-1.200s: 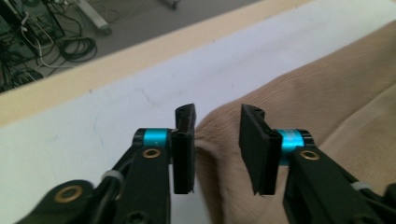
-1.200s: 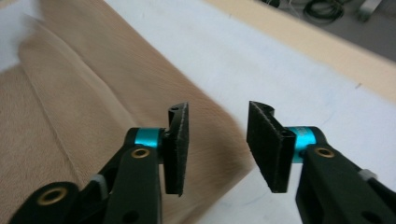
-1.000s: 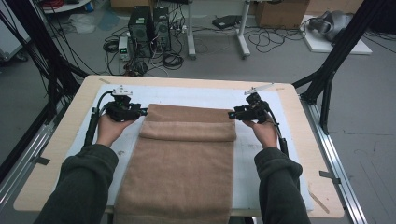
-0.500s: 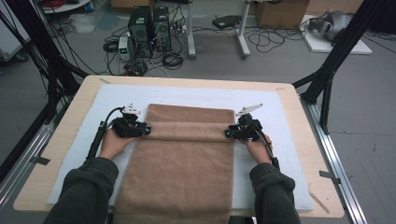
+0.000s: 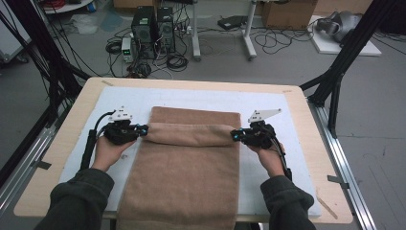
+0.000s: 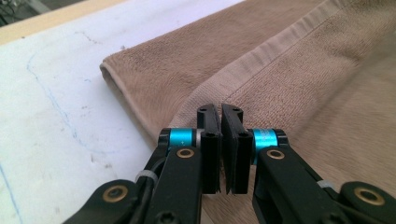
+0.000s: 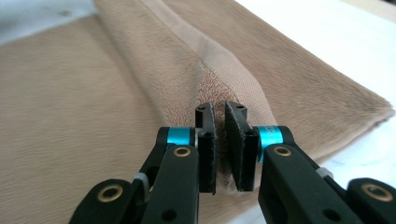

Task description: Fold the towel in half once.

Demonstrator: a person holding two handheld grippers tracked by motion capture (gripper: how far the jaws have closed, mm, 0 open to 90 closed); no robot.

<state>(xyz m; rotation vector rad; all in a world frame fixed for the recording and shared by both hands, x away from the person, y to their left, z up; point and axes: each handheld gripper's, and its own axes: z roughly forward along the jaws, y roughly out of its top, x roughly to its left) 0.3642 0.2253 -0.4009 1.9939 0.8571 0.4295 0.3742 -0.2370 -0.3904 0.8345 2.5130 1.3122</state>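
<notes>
High view: near the person's edge of the table point(image 5: 62, 158), the brown towel point(image 5: 184, 182) hangs over the front, and farther up the left gripper point(image 5: 143, 129) and right gripper point(image 5: 234, 135) sit at either end of its rolled fold. Both sets of jaws have just been closing and now pinch the towel's folded edge, so the fold is judged ready to be carried. Compared with a second ago, both grippers have moved inward onto the towel and closed.
</notes>
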